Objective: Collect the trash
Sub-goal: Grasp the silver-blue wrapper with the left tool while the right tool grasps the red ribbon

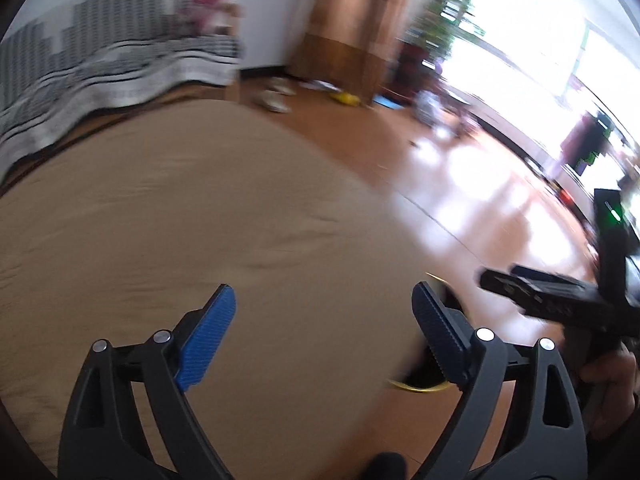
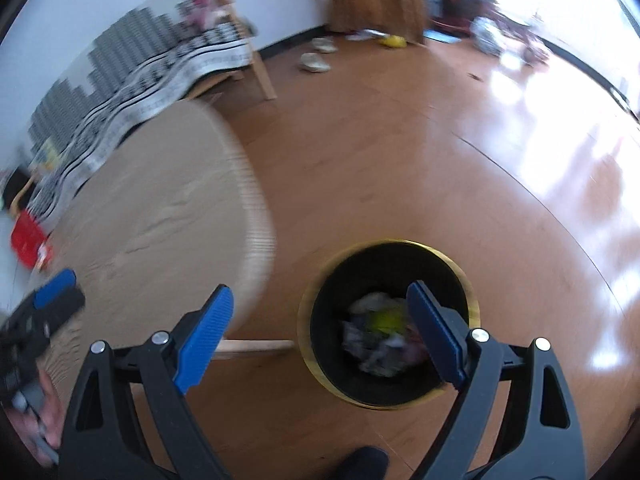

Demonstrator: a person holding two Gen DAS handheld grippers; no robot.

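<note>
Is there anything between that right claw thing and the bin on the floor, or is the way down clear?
Nothing visible blocks it. The right hand-held gripper hangs open and empty above the trash bin, whose mouth is uncovered, with crumpled trash already inside. The round table stands off to the left.

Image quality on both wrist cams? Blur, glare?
Left wrist: motion blur on the round table, blown-out window, glare on the floor. Right wrist: table edge smeared, trash bin contents soft, floor glare at right. Fisheye bends both.
</note>
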